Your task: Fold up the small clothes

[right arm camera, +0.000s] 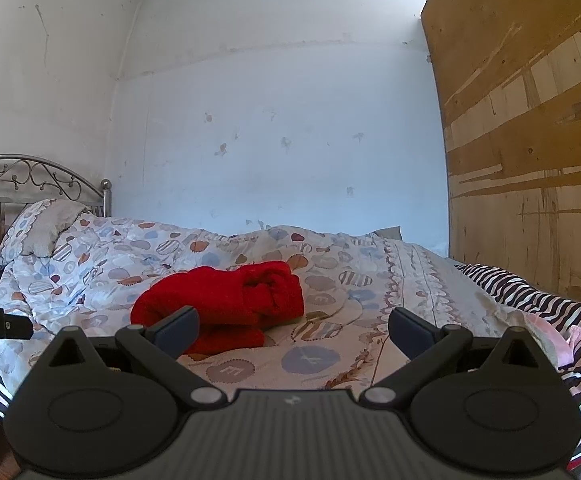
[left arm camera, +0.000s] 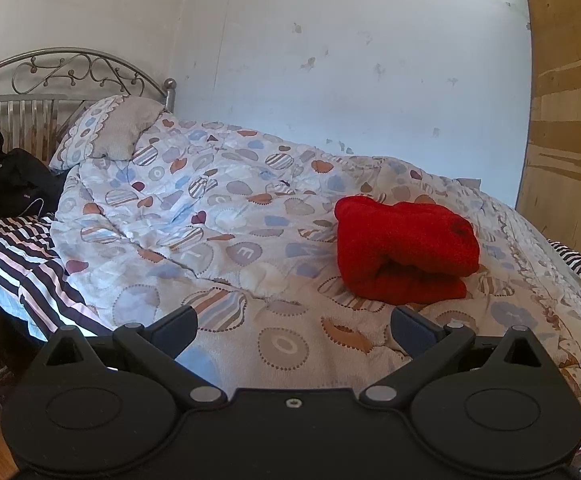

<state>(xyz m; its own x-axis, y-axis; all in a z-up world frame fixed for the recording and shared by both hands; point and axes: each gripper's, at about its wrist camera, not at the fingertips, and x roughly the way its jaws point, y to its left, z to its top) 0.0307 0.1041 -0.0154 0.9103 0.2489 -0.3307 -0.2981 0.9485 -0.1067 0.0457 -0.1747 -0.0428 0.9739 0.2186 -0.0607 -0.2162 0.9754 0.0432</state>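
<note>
Red garment (left arm camera: 404, 250) folded; both grippers' jaws spread, empty.

A patterned quilt (left arm camera: 218, 216) covers the bed, with a pillow (left arm camera: 106, 132) and metal headboard (left arm camera: 50, 76) toward ten o'clock, a black bag (left arm camera: 6, 180) at nine, striped sheet (left arm camera: 18, 260) below it, and a wooden board (right arm camera: 530, 140) at two.

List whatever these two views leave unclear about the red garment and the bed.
- red garment: its type and inner layers, hidden by its own folds in both views.
- Its near left edge, right wrist view: covered by a gripper finger.
- black bag: cut off by the left edge of the left wrist view.
</note>
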